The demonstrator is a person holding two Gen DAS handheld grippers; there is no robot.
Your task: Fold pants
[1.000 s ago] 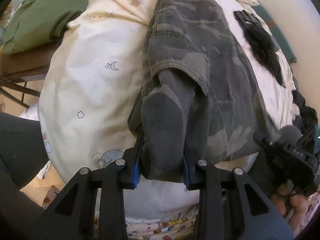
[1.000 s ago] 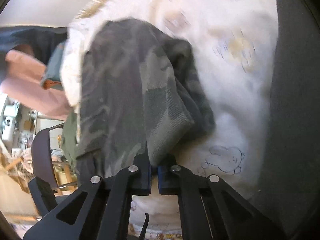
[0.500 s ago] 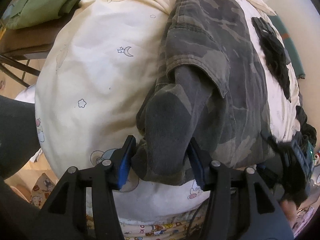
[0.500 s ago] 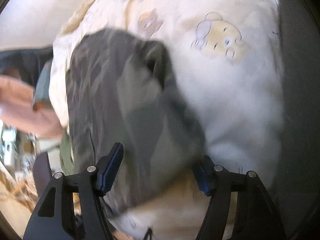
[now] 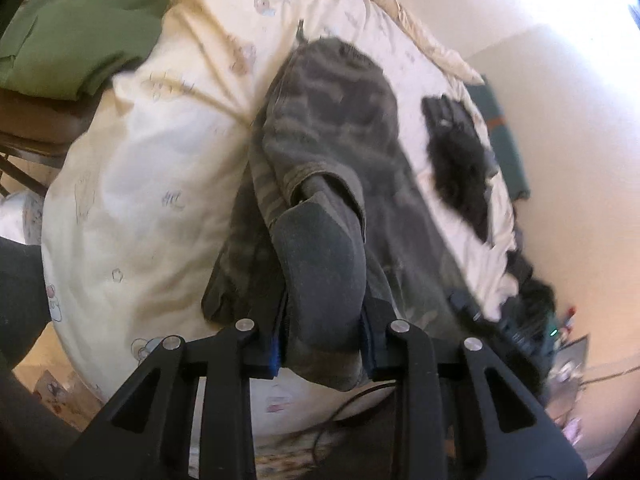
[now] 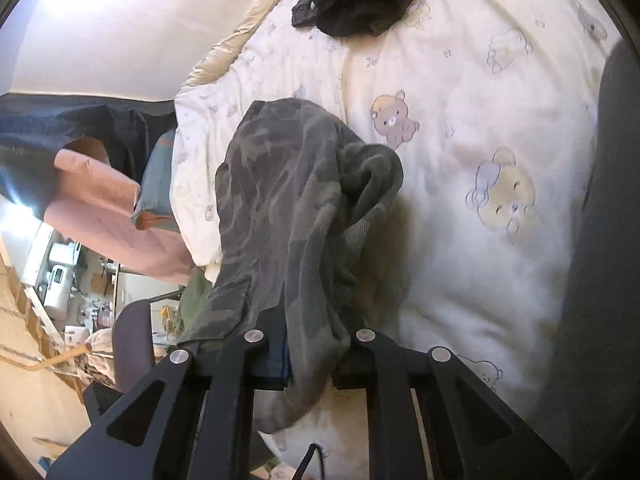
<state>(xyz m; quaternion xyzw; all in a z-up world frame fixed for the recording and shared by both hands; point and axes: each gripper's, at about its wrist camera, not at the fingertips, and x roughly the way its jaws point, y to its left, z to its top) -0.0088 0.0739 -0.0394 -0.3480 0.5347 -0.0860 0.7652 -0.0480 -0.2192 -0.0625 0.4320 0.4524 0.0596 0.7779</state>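
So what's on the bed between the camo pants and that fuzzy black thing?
Nothing but bare cream bedcover: in the left wrist view a strip of it separates the camo pants from the black garment.

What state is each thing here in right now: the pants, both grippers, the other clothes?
Camouflage pants: partly folded, near end lifted off the quilt.
Left gripper: closing on the pants' edge.
Right gripper: closing on bunched pants fabric.
Black garment: crumpled on the quilt.
Green garment: lying on a chair.

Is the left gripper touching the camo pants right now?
Touching. The left wrist view shows the left gripper closing with a dark bunch of the camo pants filling the space between its fingers, the fabric against both blue pads.
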